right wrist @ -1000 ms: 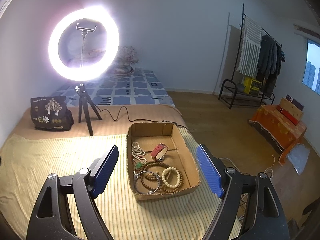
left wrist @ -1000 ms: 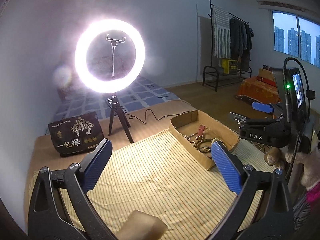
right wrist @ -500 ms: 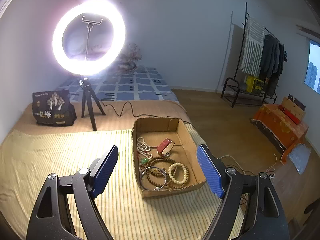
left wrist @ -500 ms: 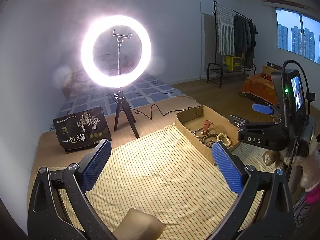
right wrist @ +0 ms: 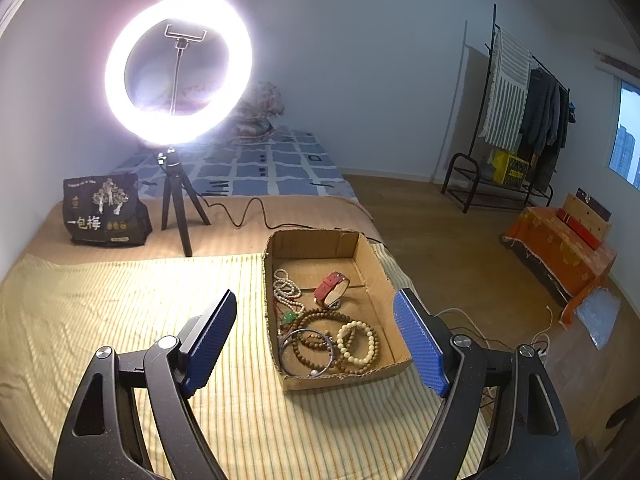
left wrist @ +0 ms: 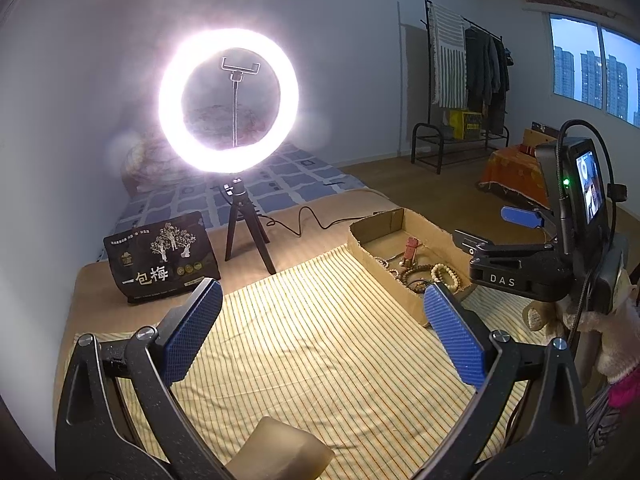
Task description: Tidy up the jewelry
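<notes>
both claws are released, nothing between the pads: right claw (right wrist: 316,344) hangs over the near end of the box (right wrist: 360,256), left claw (left wrist: 320,332) over the bare striped cloth (left wrist: 320,360). the box sits at the cloth's right edge on the bed. in it, near to far: bead bracelets (right wrist: 356,342), limp and light, best pinched across one strand; a thin bangle (right wrist: 306,352), stiff and probably slippery; a pearl string (right wrist: 286,290); a red watch (right wrist: 332,288), best gripped across the strap.

One cardboard box (right wrist: 372,264) is seen; in it are counted one red watch (right wrist: 331,286), one white bead string (right wrist: 286,290), one cream bead bracelet (right wrist: 357,342), one metal bangle (right wrist: 306,354); one ring light (right wrist: 178,68) and one black bag (right wrist: 105,210) are counted beyond.
</notes>
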